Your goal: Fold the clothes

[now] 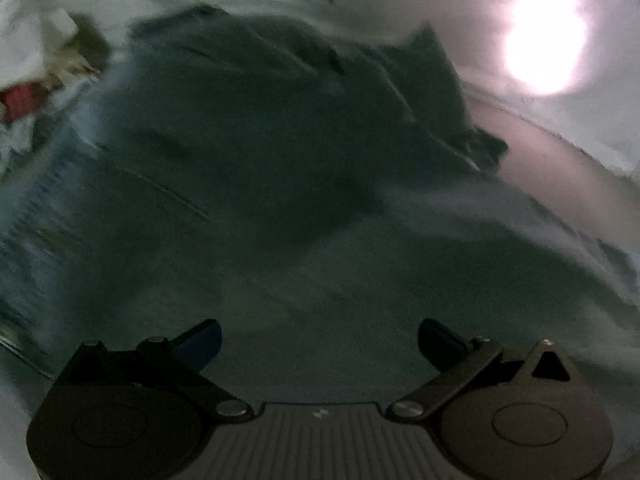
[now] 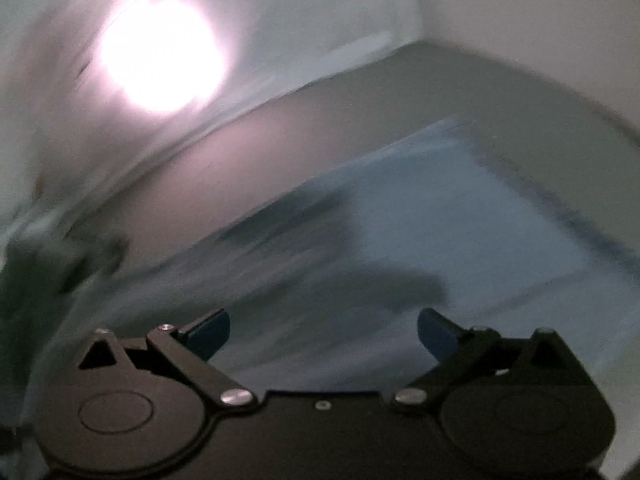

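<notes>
We are holding both hand-held grippers, left (image 1: 320, 340) and right (image 2: 324, 332), wide and empty; the soft, limp jeans (image 1: 280, 140) want gripping at an edge.

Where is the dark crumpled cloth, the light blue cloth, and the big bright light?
dark cloth (image 1: 280, 120): left wrist view, middle of its crumpled heap.
light blue cloth (image 2: 460, 208): right wrist view, flat middle.
bright light (image 2: 160, 56): right wrist view, glare centre.

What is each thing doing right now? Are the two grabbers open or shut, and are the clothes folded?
left gripper: open, holding nothing.
right gripper: open, holding nothing.
dark garment: crumpled in a heap, not folded.
light blue cloth: spread fairly flat; picture blurred.
lamp: on, glaring bright.
</notes>
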Demonstrator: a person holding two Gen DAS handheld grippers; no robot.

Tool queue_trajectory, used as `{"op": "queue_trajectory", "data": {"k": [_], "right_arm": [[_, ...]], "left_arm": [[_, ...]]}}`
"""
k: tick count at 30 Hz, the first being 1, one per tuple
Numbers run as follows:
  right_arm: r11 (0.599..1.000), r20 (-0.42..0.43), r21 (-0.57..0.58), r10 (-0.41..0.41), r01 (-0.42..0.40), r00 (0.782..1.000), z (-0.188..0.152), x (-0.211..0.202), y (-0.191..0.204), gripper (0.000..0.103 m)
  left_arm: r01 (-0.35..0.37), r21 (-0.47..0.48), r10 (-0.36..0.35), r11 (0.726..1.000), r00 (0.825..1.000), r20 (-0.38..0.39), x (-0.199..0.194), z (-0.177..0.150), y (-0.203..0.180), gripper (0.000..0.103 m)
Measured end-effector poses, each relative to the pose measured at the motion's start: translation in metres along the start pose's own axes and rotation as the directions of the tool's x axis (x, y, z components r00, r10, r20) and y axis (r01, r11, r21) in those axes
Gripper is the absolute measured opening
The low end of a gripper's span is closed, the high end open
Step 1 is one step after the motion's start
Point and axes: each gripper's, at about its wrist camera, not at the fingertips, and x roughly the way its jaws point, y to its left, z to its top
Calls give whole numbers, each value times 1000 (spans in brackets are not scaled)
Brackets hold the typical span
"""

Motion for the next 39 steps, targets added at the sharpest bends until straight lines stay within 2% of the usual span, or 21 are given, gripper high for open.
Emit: {"op": "queue_trajectory", "data": {"k": [3, 6, 9, 16, 17, 22, 23, 27, 30, 31, 33, 34, 35, 36, 37, 39], "right_arm": [[998, -64, -42, 52, -54, 997, -16, 24, 46, 102], [995, -105, -73, 59, -67, 993, -23, 49, 80, 102], [995, -107, -100, 1, -12, 994, -33, 55, 102, 103], [995, -84, -89, -39, 32, 996, -17, 76, 139, 103], [995, -80, -95, -39, 32, 996, -12, 84, 148, 103], [981, -54, -187, -52, 41, 997, 14, 108, 187, 103], [979, -52, -201, -53, 42, 997, 19, 113, 194, 103], [970, -60, -239, -52, 36, 997, 41, 144, 225, 100], [968, -88, -252, -28, 5, 996, 54, 168, 243, 91], [966, -96, -258, -21, -5, 995, 57, 174, 246, 85], [960, -119, -279, -15, -19, 993, 62, 189, 256, 74], [957, -136, -288, -10, -30, 991, 63, 196, 259, 64], [956, -147, -292, -9, -35, 989, 64, 201, 263, 59], [954, -158, -299, -8, -40, 987, 64, 206, 266, 59], [949, -162, -311, -5, -46, 987, 65, 207, 270, 54], [941, -169, -334, 1, -58, 986, 67, 208, 276, 38]], "left_arm": [[-12, -44, 14, 999, 998, 55, -14, 12, 36, 103], [-10, -142, 24, 990, 995, 100, -20, 28, 76, 103], [-18, -216, 48, 976, 990, 132, -12, 50, 106, 103], [-72, -279, 126, 957, 975, 181, -5, 83, 179, 103], [-69, -296, 128, 953, 974, 185, 2, 96, 186, 103], [-1, -362, 71, 932, 981, 181, 32, 141, 223, 103], [2, -371, 69, 929, 982, 177, 37, 147, 225, 103], [69, -338, -17, 939, 988, 153, 73, 172, 212, 103], [76, -340, -34, 937, 991, 130, 94, 177, 203, 103], [80, -357, -37, 930, 991, 127, 98, 176, 205, 103], [111, -423, -68, 899, 991, 115, 104, 171, 215, 103], [126, -454, -86, 882, 990, 108, 107, 169, 220, 103], [135, -481, -99, 866, 990, 100, 109, 166, 224, 103], [133, -494, -99, 859, 990, 96, 111, 164, 225, 103], [130, -499, -95, 857, 991, 95, 112, 163, 225, 103], [115, -494, -77, 862, 992, 96, 111, 163, 221, 103]]}}
